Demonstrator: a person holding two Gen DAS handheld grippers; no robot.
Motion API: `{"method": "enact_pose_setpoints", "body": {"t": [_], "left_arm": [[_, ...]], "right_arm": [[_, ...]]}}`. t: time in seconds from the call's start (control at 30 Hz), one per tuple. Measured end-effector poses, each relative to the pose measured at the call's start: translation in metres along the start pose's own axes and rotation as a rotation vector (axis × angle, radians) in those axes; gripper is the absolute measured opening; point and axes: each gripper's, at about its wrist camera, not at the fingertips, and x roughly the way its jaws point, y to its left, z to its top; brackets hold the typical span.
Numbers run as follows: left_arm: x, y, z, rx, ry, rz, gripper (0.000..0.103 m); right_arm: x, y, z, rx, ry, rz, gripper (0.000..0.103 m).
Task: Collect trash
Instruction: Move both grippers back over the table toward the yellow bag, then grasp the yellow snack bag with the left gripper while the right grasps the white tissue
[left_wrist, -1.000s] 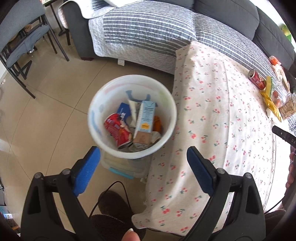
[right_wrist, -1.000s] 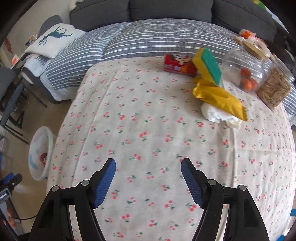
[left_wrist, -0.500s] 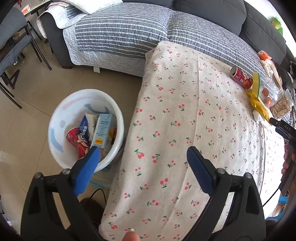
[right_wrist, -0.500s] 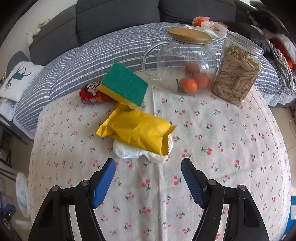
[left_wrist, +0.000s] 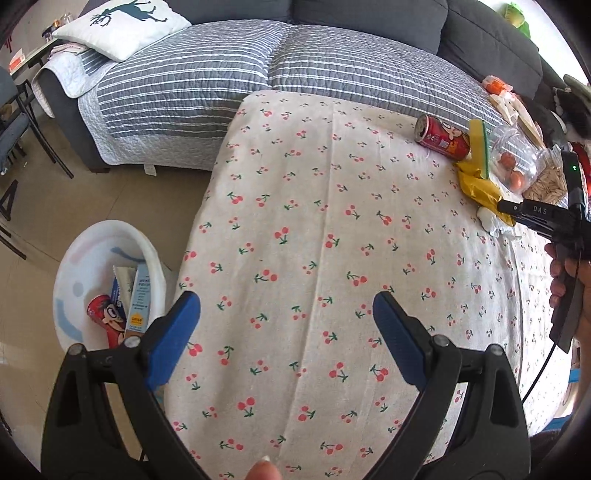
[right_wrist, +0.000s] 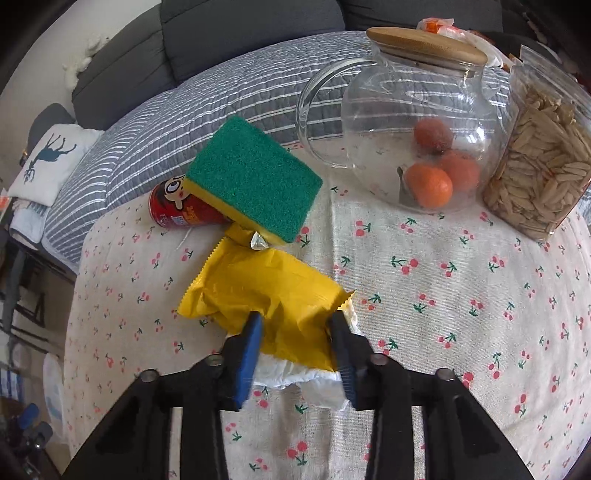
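A yellow snack wrapper (right_wrist: 258, 291) lies on the cherry-print tablecloth (right_wrist: 461, 295) over a crumpled white tissue (right_wrist: 317, 384). My right gripper (right_wrist: 295, 325) is closed on the wrapper's near end, blue pads pressing both sides. A red can (right_wrist: 177, 210) lies on its side behind it, under a green and yellow sponge (right_wrist: 255, 177). My left gripper (left_wrist: 286, 314) is open and empty above the table's left part. The white trash bin (left_wrist: 92, 258) stands on the floor at the left, with a red can, a carton and wrappers inside.
A glass teapot (right_wrist: 417, 122) with oranges and a jar of seeds (right_wrist: 535, 166) stand at the table's back right. A grey striped sofa (left_wrist: 258, 85) runs behind the table. Chairs (left_wrist: 14, 125) stand at far left.
My right gripper moved forward to the yellow wrapper and closed on it. My left gripper swung right from above the bin to over the table, still open.
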Motion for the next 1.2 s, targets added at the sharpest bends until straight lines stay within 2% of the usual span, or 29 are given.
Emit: {"method": "enact_pose_setpoints", "body": {"t": [0.07,0.13,0.27,0.53,0.6,0.63,0.67,0.7,0.8,0.93,1.0,1.07,1.1,1.2], "left_arm": [[0.002,-0.007,0.0,0.014,0.003,-0.016,0.094],[0.003,-0.017,-0.001,0.035,0.002,-0.027,0.094],[0.005,-0.037,-0.004,0.077,-0.002,-0.047,0.094],[0.004,-0.062,-0.009,0.135,-0.015,-0.065,0.094],[0.004,-0.064,-0.009,0.138,-0.016,-0.068,0.094],[0.004,-0.064,-0.01,0.137,-0.016,-0.068,0.094],[0.005,-0.064,-0.009,0.134,-0.014,-0.066,0.094],[0.005,-0.065,-0.01,0.131,-0.012,-0.067,0.094],[0.005,-0.065,-0.01,0.118,-0.012,-0.072,0.094],[0.004,-0.064,-0.01,0.122,-0.02,-0.064,0.094],[0.004,-0.066,-0.01,0.124,-0.023,-0.058,0.094],[0.003,-0.068,-0.008,0.12,-0.031,-0.059,0.094],[0.002,-0.069,-0.007,0.118,-0.036,-0.063,0.094],[-0.002,-0.077,-0.005,0.121,-0.055,-0.086,0.094]], "right_arm": [[-0.004,-0.004,-0.003,0.014,0.011,0.037,0.015],[-0.009,-0.007,-0.005,0.027,0.022,0.067,0.004],[-0.029,-0.008,-0.012,0.015,0.008,0.099,0.002],[-0.059,-0.012,-0.019,-0.002,-0.024,0.106,0.002],[-0.06,-0.017,-0.017,0.033,-0.026,0.1,0.008],[-0.056,-0.02,-0.015,0.055,-0.019,0.106,0.017],[-0.053,-0.024,-0.015,0.075,-0.014,0.097,0.045],[-0.053,-0.028,-0.015,0.086,-0.028,0.085,0.065],[-0.041,-0.02,-0.009,0.066,-0.036,0.078,0.065],[-0.02,0.003,-0.007,-0.005,-0.018,0.055,0.055],[-0.003,0.013,-0.012,-0.054,0.031,0.029,0.024],[0.0,0.021,-0.018,-0.108,0.027,-0.007,0.017],[-0.003,0.023,-0.019,-0.121,0.027,0.01,0.005],[-0.014,0.025,-0.025,-0.11,0.065,0.125,0.001]]}}
